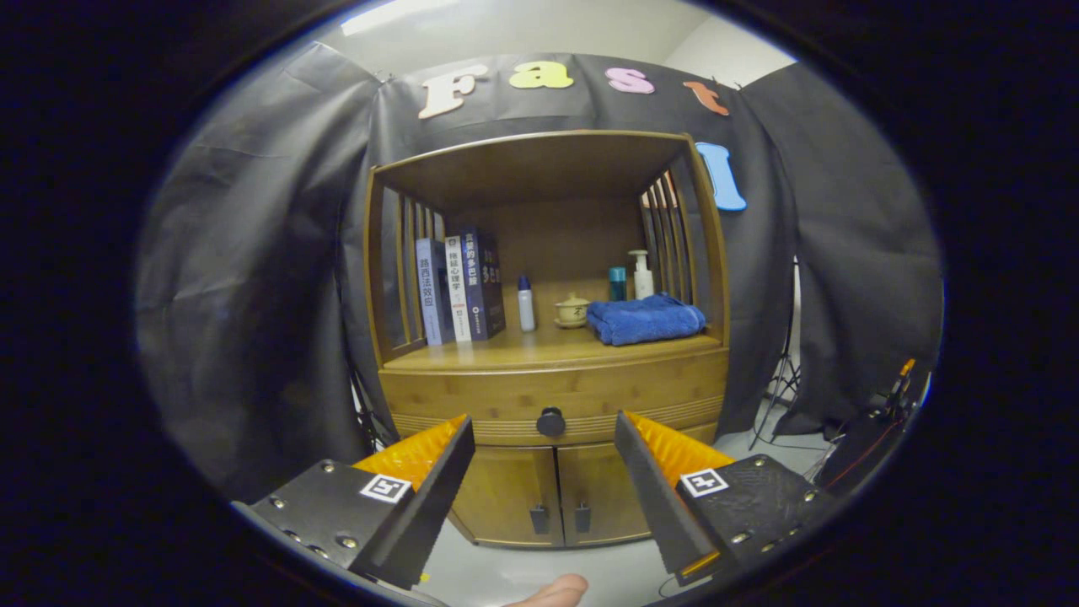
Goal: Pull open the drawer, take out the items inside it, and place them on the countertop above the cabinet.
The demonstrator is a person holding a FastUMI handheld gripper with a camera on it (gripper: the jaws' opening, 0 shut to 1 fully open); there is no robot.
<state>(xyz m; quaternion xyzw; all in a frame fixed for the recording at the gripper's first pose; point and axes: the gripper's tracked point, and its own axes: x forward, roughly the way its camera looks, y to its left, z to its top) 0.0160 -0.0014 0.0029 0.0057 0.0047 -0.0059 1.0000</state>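
One shut drawer, its contents out of sight

Two fingers of the hand-held gripper [544,438] stand spread wide apart, pinching nothing. Between their tips, and some way beyond them, sits the dark round knob [550,421] of the drawer [506,394]. The drawer is closed, its front flush with the cabinet [548,337], so whatever lies inside cannot be seen. Its long axis runs side to side across the cabinet, and its front faces straight toward the fingers.

Going left to right along the bench [472,352] above the drawer: a row of upright books [459,291] leans against the slatted left side; their spines carry print too small to make out. Next comes a small white bottle [526,303] with a blue cap, standing upright. Beside it is a little lidded cup [571,310] on a saucer. Then a folded blue towel [645,319] lies with its long side running left to right, near the front edge. Behind the towel stand a teal bottle [618,283] and a white pump bottle [642,275], their lower parts hidden by the towel.

Below the drawer, two cabinet doors [556,497] are shut, each with a small dark handle near the middle seam; the fingers cover the outer parts of both doors. At the right, past the cloth wall, a stand [780,388] and some dark gear are too dim to tell apart. A fingertip [552,593] of the person shows low between the gripper's fingers, mostly cut off.
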